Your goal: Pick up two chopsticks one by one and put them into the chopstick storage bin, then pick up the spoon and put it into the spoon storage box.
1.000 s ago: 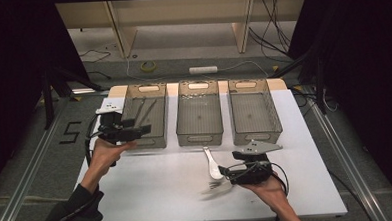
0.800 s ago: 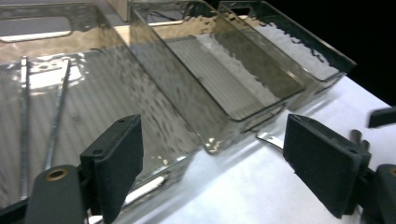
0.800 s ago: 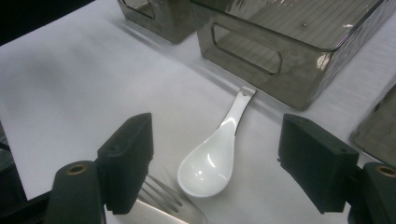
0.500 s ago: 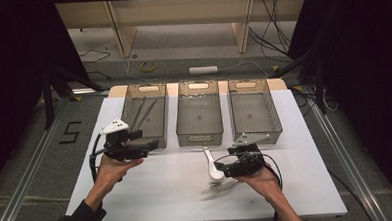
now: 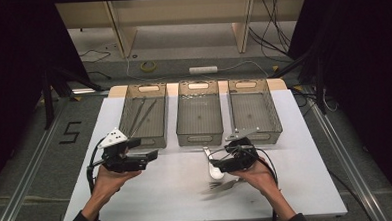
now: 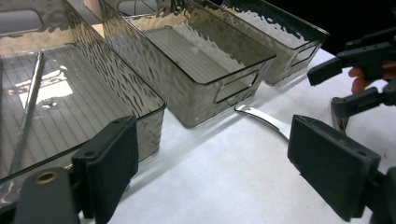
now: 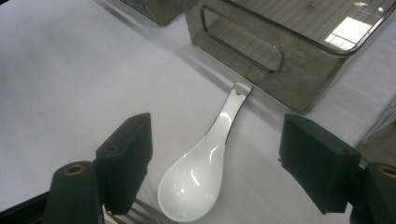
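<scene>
A white ceramic spoon [image 5: 215,171] lies on the white table, its handle pointing toward the middle bin. My right gripper [image 5: 221,163] hovers just over it. In the right gripper view the spoon [image 7: 205,172] lies between the two open jaws of that gripper [image 7: 215,175], untouched. A metal fork [image 5: 222,185] lies just nearer than the spoon; its tines [image 7: 140,212] peek in at the bottom edge. My left gripper [image 5: 151,155] stands open in front of the left bin, holding nothing. From the left gripper [image 6: 219,168] the spoon handle [image 6: 264,119] and the right gripper [image 6: 359,79] are visible.
Three clear grey bins stand in a row at the table's far side: left [image 5: 144,138], middle [image 5: 200,136], right [image 5: 255,133]. The left bin holds thin metal rods [image 6: 28,109]. The white table [image 5: 152,192] has free room between the two hands.
My left gripper has come back from the left bin toward the near side. My right gripper has moved left and forward, over the spoon.
</scene>
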`<state>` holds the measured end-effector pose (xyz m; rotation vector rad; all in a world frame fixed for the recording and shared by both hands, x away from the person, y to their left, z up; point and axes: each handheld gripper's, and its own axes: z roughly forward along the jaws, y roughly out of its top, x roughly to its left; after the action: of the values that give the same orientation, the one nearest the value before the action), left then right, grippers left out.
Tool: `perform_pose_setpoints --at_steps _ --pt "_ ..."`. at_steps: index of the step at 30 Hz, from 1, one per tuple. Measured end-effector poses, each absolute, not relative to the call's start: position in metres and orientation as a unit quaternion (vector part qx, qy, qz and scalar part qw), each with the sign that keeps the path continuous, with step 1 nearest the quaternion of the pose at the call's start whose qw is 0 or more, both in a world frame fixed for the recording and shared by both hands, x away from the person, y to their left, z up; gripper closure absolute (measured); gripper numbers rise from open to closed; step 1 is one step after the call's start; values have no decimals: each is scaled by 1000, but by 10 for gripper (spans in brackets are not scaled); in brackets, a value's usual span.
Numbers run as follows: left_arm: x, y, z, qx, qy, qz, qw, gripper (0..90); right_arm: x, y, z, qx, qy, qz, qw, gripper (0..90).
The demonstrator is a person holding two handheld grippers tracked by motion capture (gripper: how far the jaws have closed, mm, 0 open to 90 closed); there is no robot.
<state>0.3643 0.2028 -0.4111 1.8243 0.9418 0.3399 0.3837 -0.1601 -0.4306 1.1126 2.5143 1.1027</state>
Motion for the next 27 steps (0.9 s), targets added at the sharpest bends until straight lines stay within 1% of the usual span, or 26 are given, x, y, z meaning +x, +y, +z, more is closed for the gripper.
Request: perform_pose_setpoints --at_steps 10,16,21,27 --pt "354 202 -414 766 375 153 499 161 394 -152 -436 377 854 348 85 267" --pt "352 204 -417 767 377 154 496 161 398 -149 -439 380 858 337 83 268" --pt "348 205 -417 763 377 163 499 161 402 -146 -440 380 861 328 78 302" --pt "344 207 -419 761 382 171 496 161 410 -139 -442 379 869 309 75 368"
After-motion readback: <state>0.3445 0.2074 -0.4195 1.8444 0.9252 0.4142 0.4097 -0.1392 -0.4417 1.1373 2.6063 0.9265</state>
